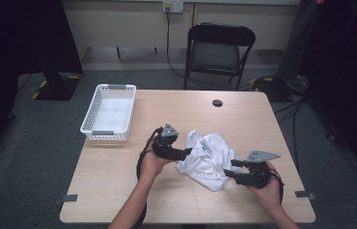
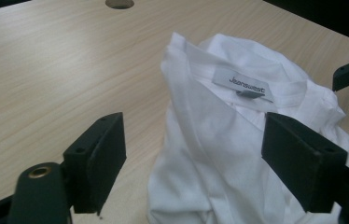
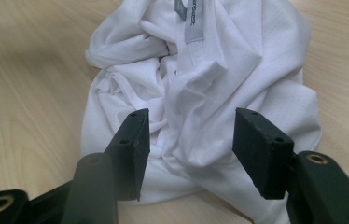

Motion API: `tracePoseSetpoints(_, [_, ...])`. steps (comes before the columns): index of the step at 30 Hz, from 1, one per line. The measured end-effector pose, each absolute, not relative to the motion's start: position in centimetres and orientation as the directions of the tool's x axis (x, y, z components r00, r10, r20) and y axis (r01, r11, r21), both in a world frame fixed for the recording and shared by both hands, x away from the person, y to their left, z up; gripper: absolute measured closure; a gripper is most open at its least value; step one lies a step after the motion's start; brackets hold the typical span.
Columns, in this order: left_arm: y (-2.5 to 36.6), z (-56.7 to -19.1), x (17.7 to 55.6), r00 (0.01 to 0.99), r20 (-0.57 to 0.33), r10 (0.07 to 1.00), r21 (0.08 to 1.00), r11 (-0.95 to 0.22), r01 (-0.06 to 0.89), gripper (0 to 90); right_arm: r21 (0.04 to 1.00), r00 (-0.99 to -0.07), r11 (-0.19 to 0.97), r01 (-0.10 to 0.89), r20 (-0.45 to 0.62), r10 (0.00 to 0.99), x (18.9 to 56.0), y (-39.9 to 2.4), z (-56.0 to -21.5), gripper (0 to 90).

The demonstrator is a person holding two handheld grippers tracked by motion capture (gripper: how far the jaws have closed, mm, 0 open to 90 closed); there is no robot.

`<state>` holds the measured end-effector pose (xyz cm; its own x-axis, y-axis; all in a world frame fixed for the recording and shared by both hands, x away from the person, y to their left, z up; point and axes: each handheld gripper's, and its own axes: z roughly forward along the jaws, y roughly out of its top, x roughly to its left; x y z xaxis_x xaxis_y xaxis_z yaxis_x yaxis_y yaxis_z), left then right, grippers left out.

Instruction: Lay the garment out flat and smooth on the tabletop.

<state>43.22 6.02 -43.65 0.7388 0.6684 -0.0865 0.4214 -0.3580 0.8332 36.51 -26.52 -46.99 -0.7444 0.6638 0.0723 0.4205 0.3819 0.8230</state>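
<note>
Lying crumpled near the counter's (image 1: 119, 191) front right, the white shirt (image 1: 208, 160) is ungrasped, left gripper (image 1: 186, 152) and right gripper (image 1: 229, 168) flanking it with jaws apart, basket (image 1: 94, 112) empty, so work seems barely begun.

A crumpled shirt (image 1: 208, 158) lies on the desk (image 1: 119, 181), right of centre and toward the near edge. The left gripper (image 1: 186, 152) sits just at its left side, the right gripper (image 1: 230, 168) at its near right. A basket (image 1: 109, 112) stands at the far left, a chair (image 1: 217, 50) beyond the far edge.
</note>
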Motion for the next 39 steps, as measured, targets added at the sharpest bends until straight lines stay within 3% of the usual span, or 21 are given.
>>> tracePoseSetpoints(9, [4.8,-43.7,44.5,0.753,-0.087,0.652,0.803,-0.402,0.441,39.1,0.816,-0.739,0.388,0.428,0.069,0.67,36.6,-25.1,-47.6,57.0])
tracePoseSetpoints(12, [4.4,-43.9,44.5,0.756,-0.101,0.646,0.79,-0.41,0.455,48.3,0.821,-0.726,0.384,0.422,0.052,0.686,36.3,-24.8,-47.7,57.1])
tracePoseSetpoints(14, [4.3,-43.8,44.4,0.76,-0.117,0.639,0.776,-0.419,0.472,63.1,0.829,-0.719,0.376,0.414,0.045,0.693,36.0,-24.8,-47.7,56.9])
tracePoseSetpoints(20, [3.8,-43.2,43.9,0.767,-0.138,0.626,0.747,-0.443,0.496,78.7,0.835,-0.72,0.371,0.406,0.042,0.693,35.4,-24.6,-47.5,60.4])
tracePoseSetpoints(25, [3.8,-42.9,43.7,0.767,-0.138,0.626,0.739,-0.451,0.501,83.6,0.805,-0.712,0.397,0.441,0.044,0.701,36.2,-24.2,-48.1,65.8])
tracePoseSetpoints(30, [4.5,-42.5,43.6,0.76,-0.132,0.636,0.732,-0.454,0.507,86.8,0.786,-0.714,0.399,0.472,0.076,0.696,36.9,-24.7,-48.4,86.1])
tracePoseSetpoints(39, [6.1,-40.5,43.2,0.747,-0.127,0.653,0.762,-0.417,0.495,87.5,0.802,-0.713,0.366,0.472,0.103,0.694,37.1,-26.9,-45.9,87.5])
